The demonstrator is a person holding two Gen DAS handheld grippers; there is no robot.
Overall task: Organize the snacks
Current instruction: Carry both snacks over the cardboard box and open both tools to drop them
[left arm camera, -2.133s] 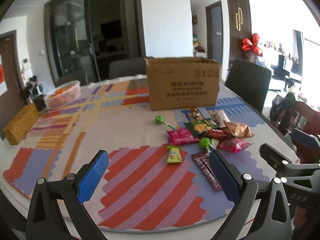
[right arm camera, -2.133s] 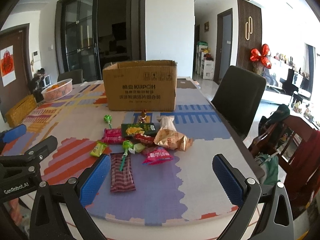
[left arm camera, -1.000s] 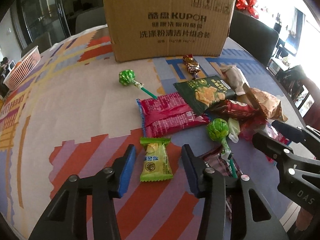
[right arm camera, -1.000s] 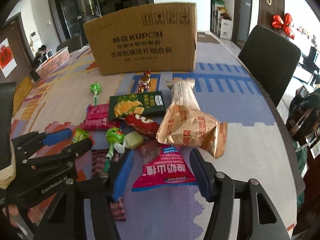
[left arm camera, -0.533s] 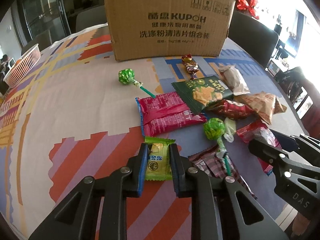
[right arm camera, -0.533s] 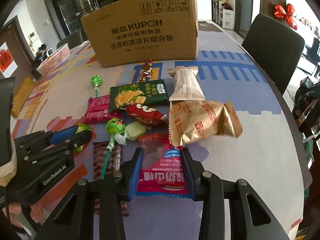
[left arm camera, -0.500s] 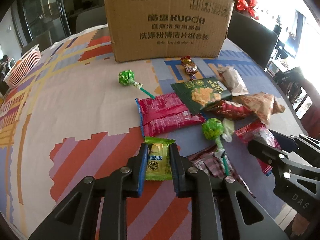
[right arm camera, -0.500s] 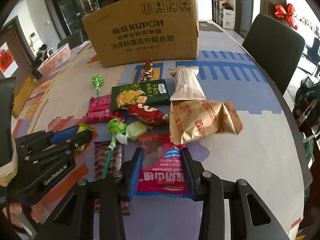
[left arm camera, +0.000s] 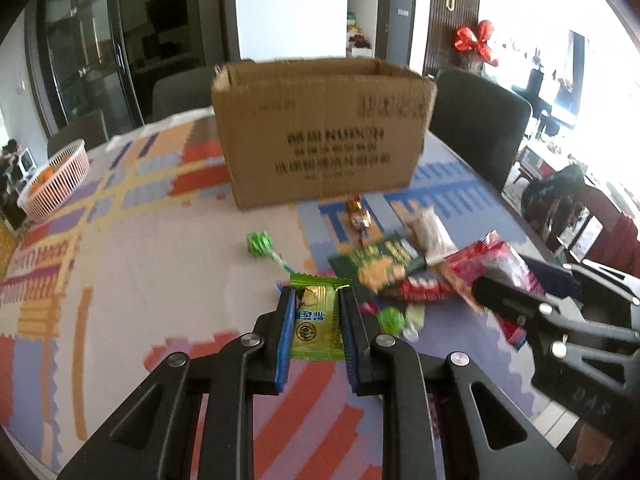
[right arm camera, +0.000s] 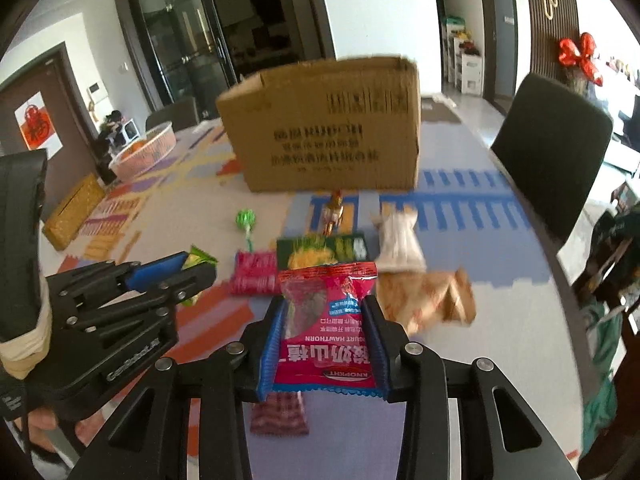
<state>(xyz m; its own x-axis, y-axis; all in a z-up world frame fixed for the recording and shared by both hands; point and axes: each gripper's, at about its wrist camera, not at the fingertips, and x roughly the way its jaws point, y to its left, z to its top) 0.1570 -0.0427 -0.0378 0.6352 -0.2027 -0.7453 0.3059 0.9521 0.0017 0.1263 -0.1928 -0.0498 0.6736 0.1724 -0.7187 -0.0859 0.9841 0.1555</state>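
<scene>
My left gripper [left arm camera: 318,300] is shut on a small green candy packet [left arm camera: 317,320] and holds it above the table. My right gripper [right arm camera: 326,308] is shut on a red hawthorn snack bag [right arm camera: 326,328], also lifted; this bag [left arm camera: 492,268] shows at the right of the left wrist view. An open cardboard box [left arm camera: 324,132] stands behind the snacks. On the cloth lie a green lollipop [left arm camera: 259,243], a dark green cracker pack [left arm camera: 376,264], a pink pack [right arm camera: 256,278], a golden bag [right arm camera: 432,300] and a white packet [right arm camera: 400,246].
A pink basket [left arm camera: 56,178] with oranges sits at the far left, a woven yellow box [right arm camera: 74,210] near it. Dark chairs [right arm camera: 556,152] stand along the table's right edge. A brown striped pack [right arm camera: 280,412] lies under my right gripper.
Both grippers closed on their packets and then rose, lifting the green candy and the red bag off the table. The views tilted up toward the box.
</scene>
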